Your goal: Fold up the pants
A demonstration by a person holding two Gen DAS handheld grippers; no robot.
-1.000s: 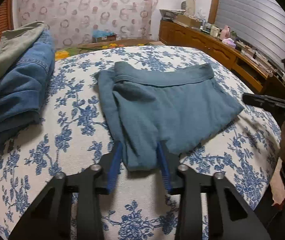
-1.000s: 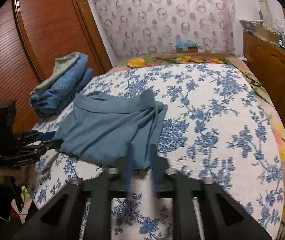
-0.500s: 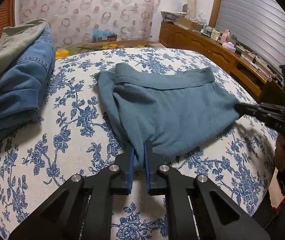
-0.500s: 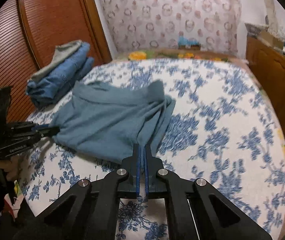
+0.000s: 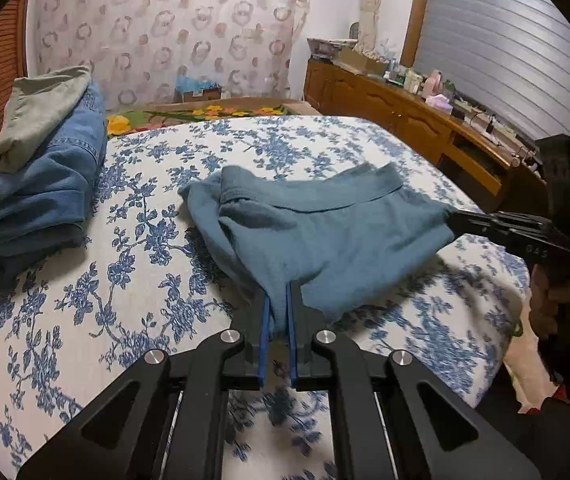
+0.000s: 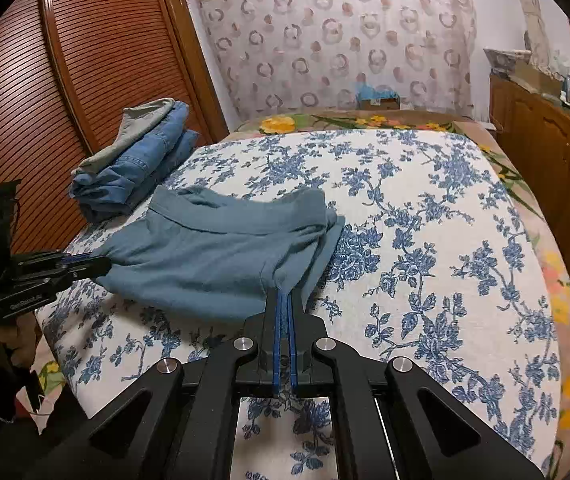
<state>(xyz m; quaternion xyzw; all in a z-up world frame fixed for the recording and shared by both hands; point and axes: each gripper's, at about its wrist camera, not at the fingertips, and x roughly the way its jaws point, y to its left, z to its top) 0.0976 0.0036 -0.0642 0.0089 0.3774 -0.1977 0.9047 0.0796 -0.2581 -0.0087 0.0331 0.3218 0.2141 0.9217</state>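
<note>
Pants (image 5: 325, 236) pinched between both tongs — stretched.

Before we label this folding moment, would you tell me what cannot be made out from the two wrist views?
- How many layers of the teal pants each set of tongs pinches: the shut left tongs and right tongs cover the fabric between them.
- Underside of the pants: hidden against the bedspread in both views.
- Items on the wooden dresser: too small, left view.
- Lower pieces in the folded stack: covered by those above, both views.
</note>
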